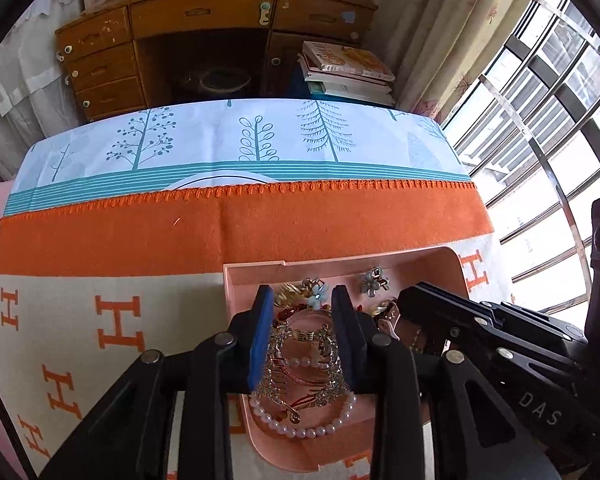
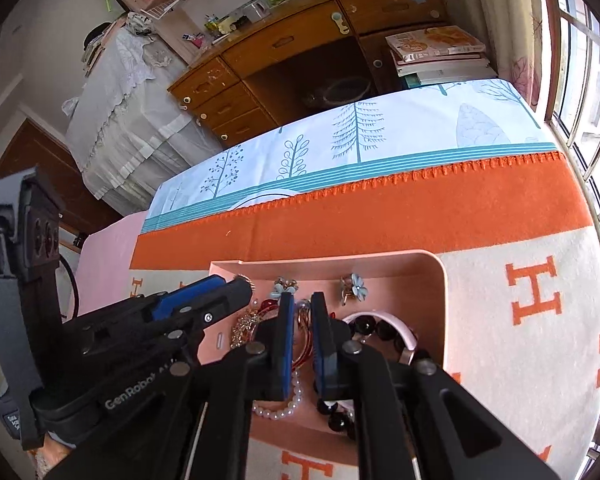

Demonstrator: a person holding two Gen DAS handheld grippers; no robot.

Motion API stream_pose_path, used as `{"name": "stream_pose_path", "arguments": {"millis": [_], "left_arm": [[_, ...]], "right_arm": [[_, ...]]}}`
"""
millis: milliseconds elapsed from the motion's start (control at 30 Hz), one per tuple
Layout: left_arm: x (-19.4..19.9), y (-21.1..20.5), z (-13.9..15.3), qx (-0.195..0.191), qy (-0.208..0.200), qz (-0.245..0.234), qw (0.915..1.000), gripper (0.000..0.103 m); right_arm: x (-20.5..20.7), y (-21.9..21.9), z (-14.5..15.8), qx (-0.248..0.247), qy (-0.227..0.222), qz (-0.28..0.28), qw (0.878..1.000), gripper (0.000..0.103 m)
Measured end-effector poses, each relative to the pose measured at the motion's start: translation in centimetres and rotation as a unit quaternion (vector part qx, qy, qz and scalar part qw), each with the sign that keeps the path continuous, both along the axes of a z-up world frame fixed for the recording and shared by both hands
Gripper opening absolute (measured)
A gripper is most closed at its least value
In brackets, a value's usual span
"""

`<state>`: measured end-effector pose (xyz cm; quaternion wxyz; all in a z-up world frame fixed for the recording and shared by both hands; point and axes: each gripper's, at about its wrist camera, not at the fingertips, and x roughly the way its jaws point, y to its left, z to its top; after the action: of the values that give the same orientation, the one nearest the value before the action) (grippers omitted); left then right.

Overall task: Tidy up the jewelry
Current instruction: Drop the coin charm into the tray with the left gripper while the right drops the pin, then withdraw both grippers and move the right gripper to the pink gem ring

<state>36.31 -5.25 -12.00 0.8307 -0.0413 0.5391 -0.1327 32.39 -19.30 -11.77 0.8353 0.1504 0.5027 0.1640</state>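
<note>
A pink tray [image 1: 456, 264] on the orange-and-cream blanket holds jumbled jewelry. My left gripper [image 1: 298, 298] is open inside the tray, its jaws on either side of a gold rhinestone hair comb [image 1: 300, 364], with a pearl bracelet [image 1: 304, 430] below. A blue flower clip [image 1: 318, 294] and a grey flower clip [image 1: 374, 280] lie at the tray's far side. My right gripper [image 2: 300, 300] reaches into the same tray [image 2: 440, 280], jaws narrowly apart around thin red and gold bangles [image 2: 304, 344]; whether they grip is unclear. Black beads [image 2: 374, 328] lie to its right.
The blanket [image 1: 220, 236] covers the table over a tree-print cloth [image 1: 240, 140]. A wooden desk [image 1: 160, 40] and a stack of books [image 1: 348, 68] stand beyond the far edge. A barred window [image 1: 540, 140] is to the right.
</note>
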Motion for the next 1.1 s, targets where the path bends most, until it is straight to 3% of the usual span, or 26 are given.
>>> {"name": "stream_pose_path", "arguments": {"millis": [67, 233, 367, 500, 1100], "left_arm": [[-0.4, 0.1, 0.3, 0.003, -0.005, 0.0, 1.0, 0.039], [-1.6, 0.7, 1.4, 0.006, -0.009, 0.0, 0.9999, 0.04], [-3.5, 1.5, 2.6, 0.026, -0.021, 0.0, 0.9994, 0.051], [-5.9, 2.8, 3.6, 0.039, -0.028, 0.0, 0.9989, 0.052], [-17.5, 9.5, 7.3, 0.063, -0.074, 0.013, 0.9951, 0.066]], "right_arm": [[-0.2, -0.2, 0.0, 0.001, -0.004, -0.003, 1.0, 0.009], [-1.4, -1.3, 1.1, 0.007, -0.023, -0.017, 1.0, 0.009], [-3.2, -1.8, 2.2, 0.003, -0.038, -0.015, 0.999, 0.009], [-5.3, -2.1, 3.3, 0.002, -0.054, -0.007, 0.998, 0.009], [-17.3, 3.9, 4.6, -0.044, -0.099, 0.117, 0.987, 0.009]]}}
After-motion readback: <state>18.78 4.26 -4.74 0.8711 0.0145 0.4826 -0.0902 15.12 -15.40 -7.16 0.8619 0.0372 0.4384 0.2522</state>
